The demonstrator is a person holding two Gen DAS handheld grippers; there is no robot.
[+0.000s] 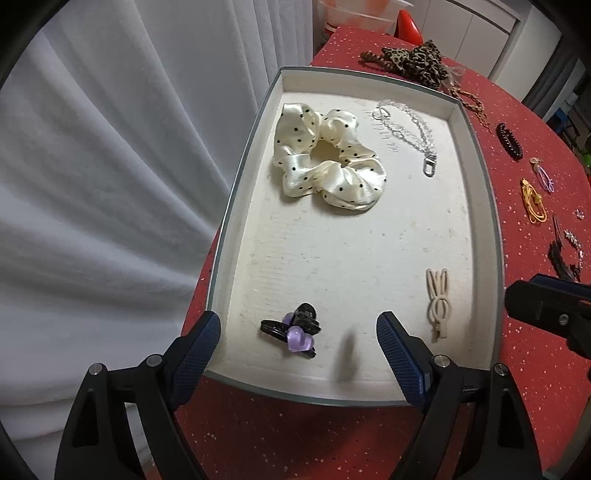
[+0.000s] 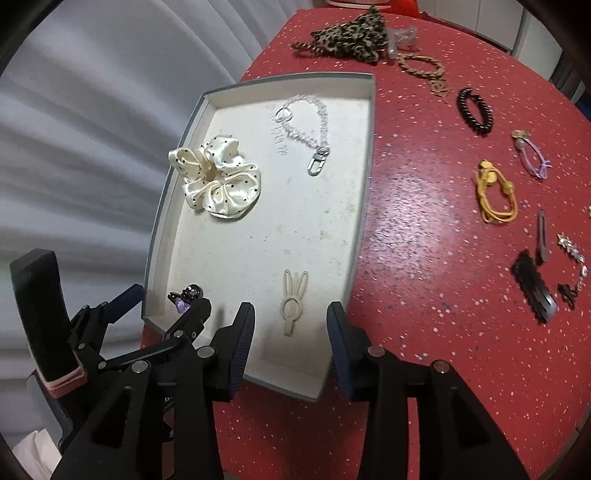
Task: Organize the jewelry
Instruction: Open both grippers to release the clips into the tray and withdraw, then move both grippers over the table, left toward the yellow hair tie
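Observation:
A shallow white tray (image 1: 476,155) (image 2: 365,177) sits on the red table. In it lie a cream polka-dot scrunchie (image 1: 328,158) (image 2: 218,177), a clear bead chain with a metal clasp (image 1: 410,129) (image 2: 314,125), a beige rabbit hair clip (image 1: 437,302) (image 2: 293,301) and a black clip with a purple heart (image 1: 295,330) (image 2: 186,295). My left gripper (image 1: 297,332) is open and empty, its fingers either side of the purple-heart clip. My right gripper (image 2: 291,325) is open and empty, above the near end of the beige clip.
On the red table right of the tray lie a leopard scrunchie (image 2: 354,33), a braided tie (image 2: 423,66), a black spiral tie (image 2: 474,110), a yellow tie (image 2: 495,195), a purple tie (image 2: 532,155) and dark clips (image 2: 533,291). A white curtain (image 1: 110,166) hangs left.

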